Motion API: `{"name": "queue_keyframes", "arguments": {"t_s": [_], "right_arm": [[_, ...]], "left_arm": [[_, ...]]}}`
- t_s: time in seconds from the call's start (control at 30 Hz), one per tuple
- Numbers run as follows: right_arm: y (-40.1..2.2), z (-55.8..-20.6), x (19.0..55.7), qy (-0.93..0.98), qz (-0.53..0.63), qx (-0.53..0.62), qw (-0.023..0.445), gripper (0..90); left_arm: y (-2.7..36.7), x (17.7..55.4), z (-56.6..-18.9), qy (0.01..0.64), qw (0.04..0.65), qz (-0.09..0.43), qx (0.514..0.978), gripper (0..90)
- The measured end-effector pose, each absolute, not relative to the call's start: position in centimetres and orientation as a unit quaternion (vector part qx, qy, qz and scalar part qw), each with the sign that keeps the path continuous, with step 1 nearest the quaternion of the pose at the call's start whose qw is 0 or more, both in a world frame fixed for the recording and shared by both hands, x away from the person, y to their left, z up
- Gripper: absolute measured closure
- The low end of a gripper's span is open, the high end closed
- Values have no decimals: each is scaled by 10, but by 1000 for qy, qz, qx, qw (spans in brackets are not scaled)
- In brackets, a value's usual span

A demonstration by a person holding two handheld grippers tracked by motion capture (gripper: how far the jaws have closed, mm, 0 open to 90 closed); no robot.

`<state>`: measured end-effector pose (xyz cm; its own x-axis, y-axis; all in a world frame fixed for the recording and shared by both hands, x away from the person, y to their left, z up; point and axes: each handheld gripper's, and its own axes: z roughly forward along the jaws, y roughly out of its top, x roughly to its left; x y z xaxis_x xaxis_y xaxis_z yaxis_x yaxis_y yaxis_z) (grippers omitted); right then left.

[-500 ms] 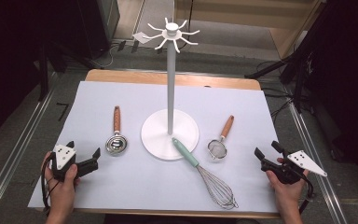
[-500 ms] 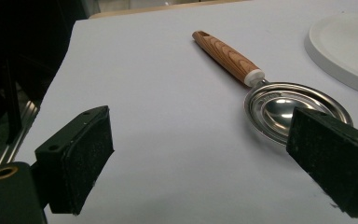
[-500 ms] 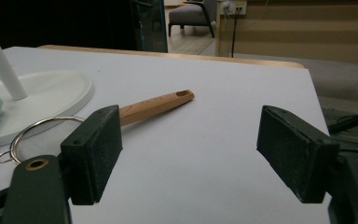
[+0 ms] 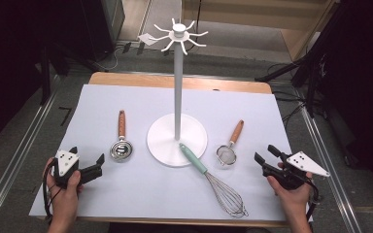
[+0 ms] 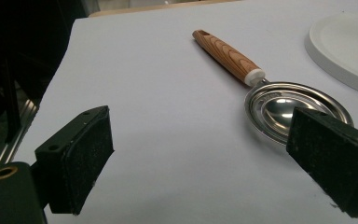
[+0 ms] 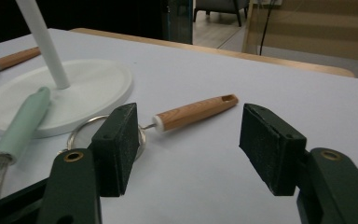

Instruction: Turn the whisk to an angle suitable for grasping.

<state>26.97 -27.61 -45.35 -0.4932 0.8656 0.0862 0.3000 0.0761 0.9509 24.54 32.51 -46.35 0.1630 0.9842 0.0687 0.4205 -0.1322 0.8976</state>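
my left gripper (image 4: 98, 162) wide open near the scoop (image 4: 121, 147), nothing held, right gripper (image 4: 265, 154) open and empty beside the strainer (image 4: 229, 148), whisk (image 4: 212, 180) fully seen from above, cropped up close

A wooden-handled steel measuring scoop (image 4: 121, 143) and a wooden-handled small strainer (image 4: 229, 146) lie flat beside the stand's base.
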Motion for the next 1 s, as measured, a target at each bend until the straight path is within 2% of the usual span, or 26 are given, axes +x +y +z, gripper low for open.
{"name": "queue_keyframes", "arguments": {"t_s": [0.03,0.23,0.3,0.5,0.67,0.77,1.0], "right_arm": [[-271,-451,269,690,527,421,264,460],[-255,-440,267,706,516,401,274,506],[-245,-437,268,722,513,389,255,548],[-221,-432,265,760,498,354,222,566],[-211,-427,265,769,495,343,212,566],[-201,-422,269,778,496,346,169,570],[-181,-419,274,795,480,336,158,590]], "left_arm": [[325,246,-463,535,385,364,658,77],[325,246,-463,535,384,365,658,77],[325,246,-464,535,385,365,657,77],[325,245,-463,534,386,366,657,77],[325,245,-464,535,386,366,657,77],[325,245,-463,534,387,367,657,77],[325,245,-463,533,387,367,657,77]]}}
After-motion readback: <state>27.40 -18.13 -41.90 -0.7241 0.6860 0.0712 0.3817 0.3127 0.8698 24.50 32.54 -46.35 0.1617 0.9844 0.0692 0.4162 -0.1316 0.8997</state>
